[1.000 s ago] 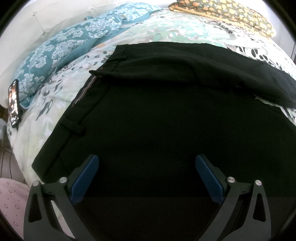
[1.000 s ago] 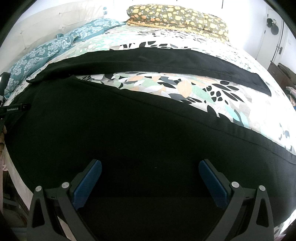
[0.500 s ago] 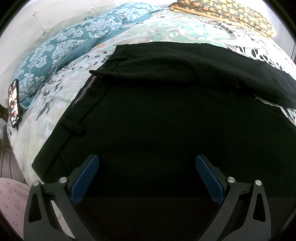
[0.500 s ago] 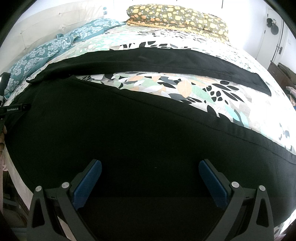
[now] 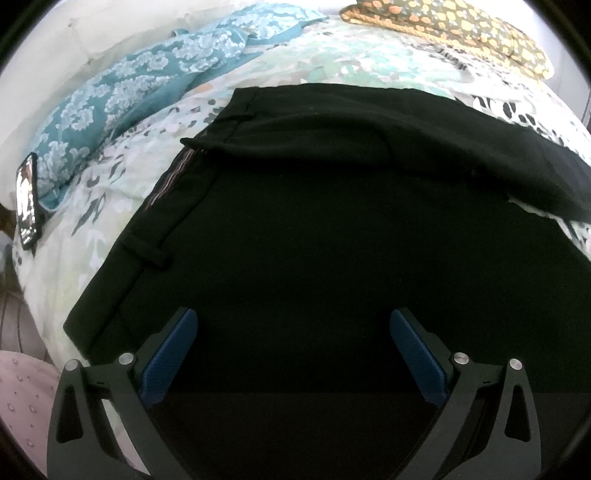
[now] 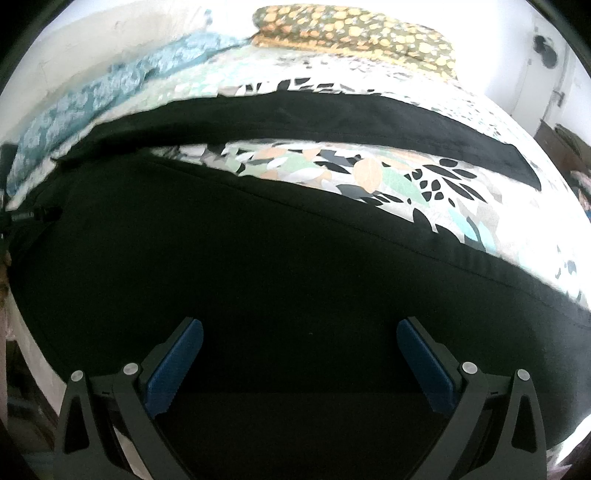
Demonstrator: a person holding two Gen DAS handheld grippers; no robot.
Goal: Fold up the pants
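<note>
Black pants [image 5: 314,229] lie spread flat on a bed with a leaf-patterned cover [image 5: 110,192]. The waistband with a belt loop [image 5: 147,254] is at the left in the left wrist view. My left gripper [image 5: 293,325] is open and empty, just above the seat of the pants. In the right wrist view the near leg [image 6: 258,258] fills the lower frame and the far leg [image 6: 314,122] runs across behind it. My right gripper [image 6: 299,332] is open and empty over the near leg.
A teal patterned pillow [image 5: 129,85] lies at the far left, and an olive and orange pillow [image 6: 354,33] at the head of the bed. A phone [image 5: 26,199] lies near the bed's left edge. A door [image 6: 546,74] stands at the far right.
The right wrist view has blurred and shifted slightly, so the right gripper has begun to move. The left gripper and the pants are as before.
</note>
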